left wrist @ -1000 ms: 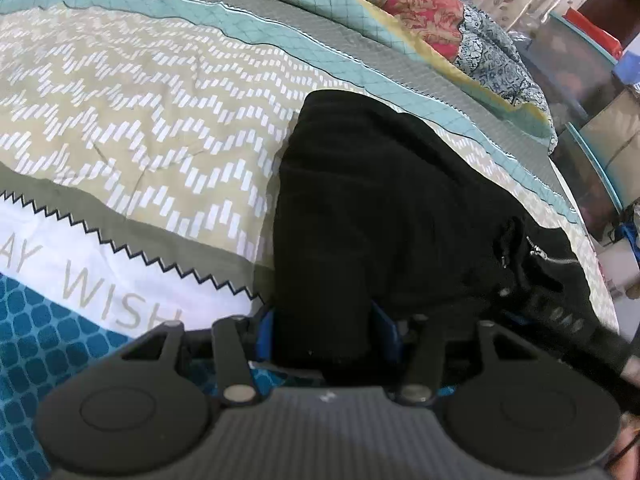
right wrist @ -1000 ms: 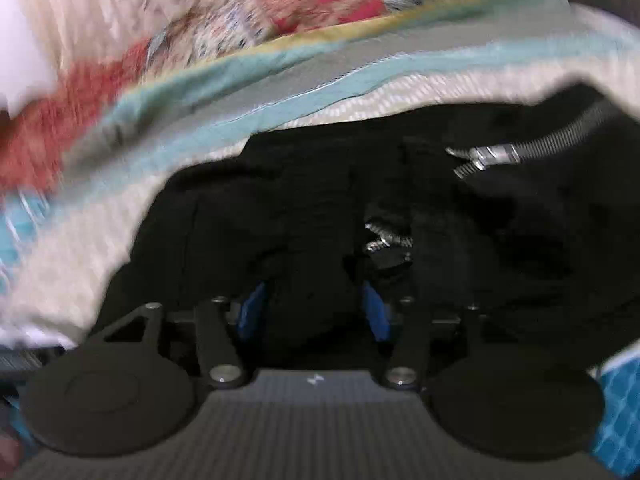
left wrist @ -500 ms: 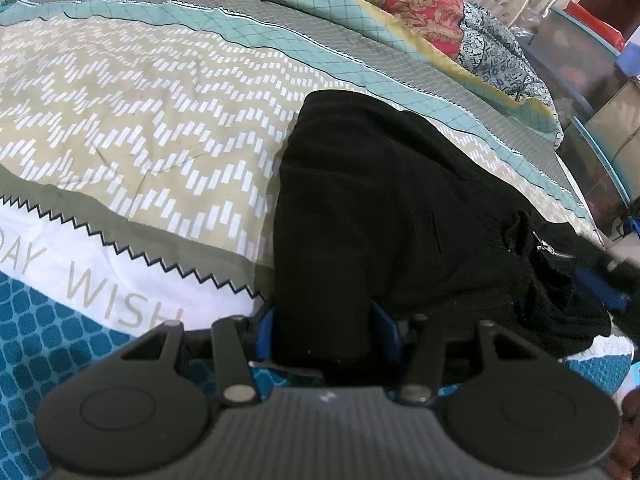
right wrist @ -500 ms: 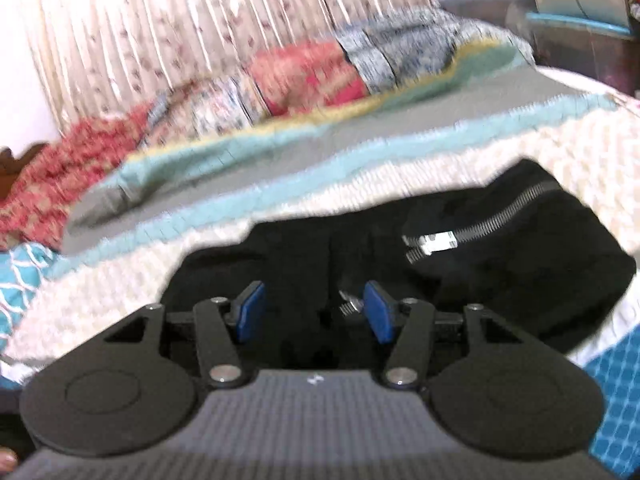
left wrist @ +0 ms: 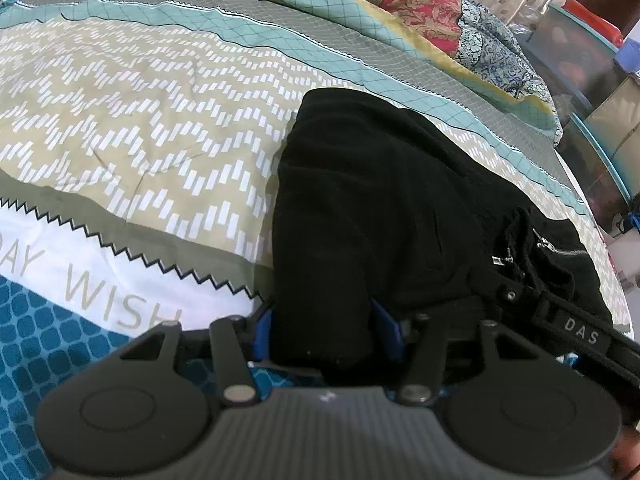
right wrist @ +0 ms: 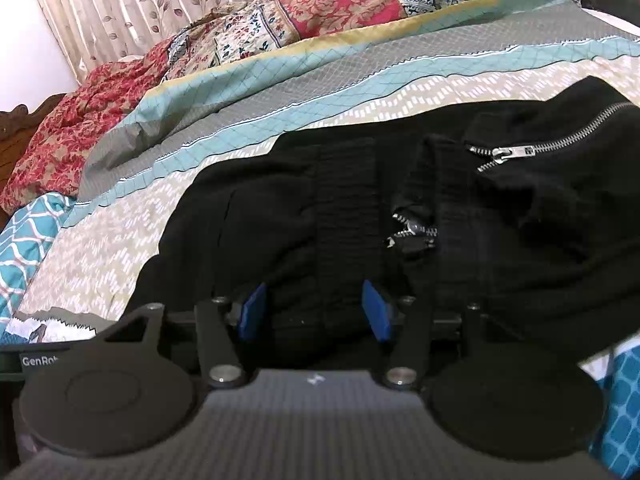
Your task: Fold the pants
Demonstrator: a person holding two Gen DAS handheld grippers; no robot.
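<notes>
Bed quilt (left wrist: 160,128) below; both jaws half-open, seemingly pinching black pants (left wrist: 380,200) folds.

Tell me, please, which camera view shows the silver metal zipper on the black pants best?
The right wrist view: the silver metal zipper on the black pants lies large, with teeth and pull distinct. The left wrist view shows it small, near the right edge.

Bare bedspread (left wrist: 140,120) left of black pants (left wrist: 380,200), patchwork quilt (right wrist: 320,4) heaped behind, boxes (left wrist: 580,60) beyond bed edge
</notes>
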